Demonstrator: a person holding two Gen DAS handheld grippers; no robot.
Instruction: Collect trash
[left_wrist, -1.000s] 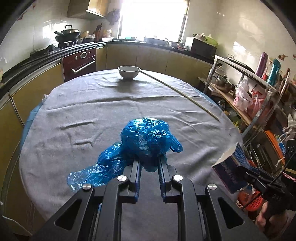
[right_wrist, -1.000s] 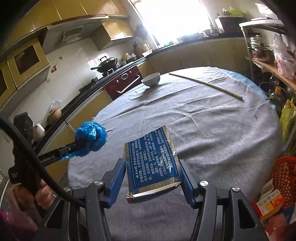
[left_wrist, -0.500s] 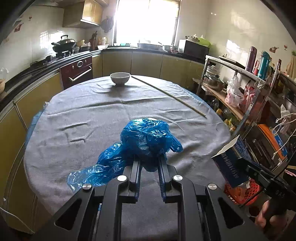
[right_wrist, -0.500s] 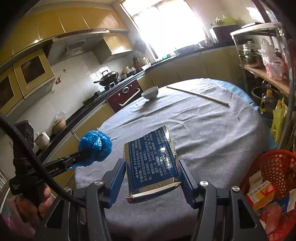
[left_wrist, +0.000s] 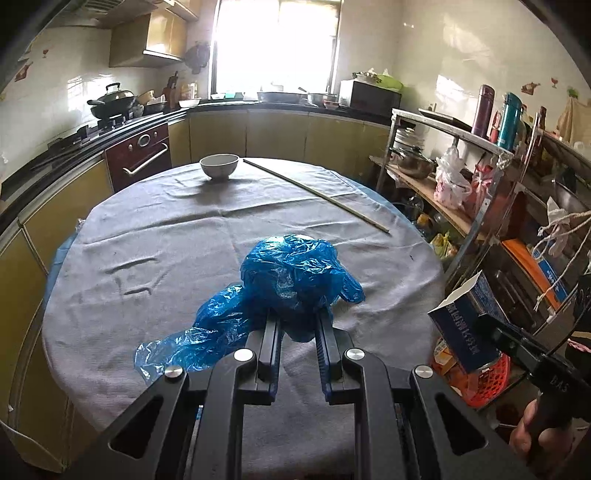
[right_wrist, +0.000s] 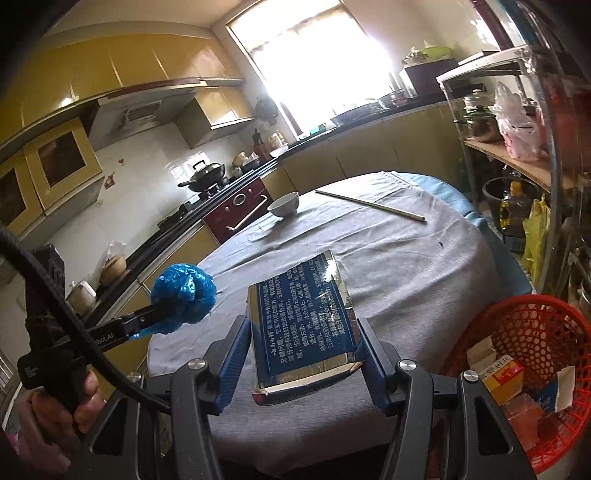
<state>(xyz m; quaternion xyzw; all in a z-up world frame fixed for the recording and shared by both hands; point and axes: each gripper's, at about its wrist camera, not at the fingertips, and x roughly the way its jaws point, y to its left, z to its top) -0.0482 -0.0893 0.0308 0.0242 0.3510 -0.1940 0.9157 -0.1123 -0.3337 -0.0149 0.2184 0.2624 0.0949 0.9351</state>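
Observation:
My left gripper (left_wrist: 297, 317) is shut on a crumpled blue plastic bag (left_wrist: 291, 275), held above the near part of the round table (left_wrist: 155, 236); a loose tail of the bag hangs to the lower left. From the right wrist view the same bag (right_wrist: 183, 295) shows at the left, on the left gripper's tips. My right gripper (right_wrist: 303, 328) is shut on a flat blue carton (right_wrist: 303, 317) with white print and silver edges, clamped by its sides. In the left wrist view that carton (left_wrist: 467, 325) hangs past the table's right edge. A red mesh basket (right_wrist: 524, 376) with trash stands low at the right.
A white bowl (left_wrist: 219, 167) and a long thin stick (left_wrist: 314, 192) lie on the far part of the grey cloth. A metal shelf rack (left_wrist: 461, 177) with pots and bags stands right of the table. Counters, a stove and a wok (left_wrist: 110, 101) line the left wall.
Both grippers have drawn back from the table and risen a little, keeping their loads. The red basket has come into the right wrist view at the lower right.

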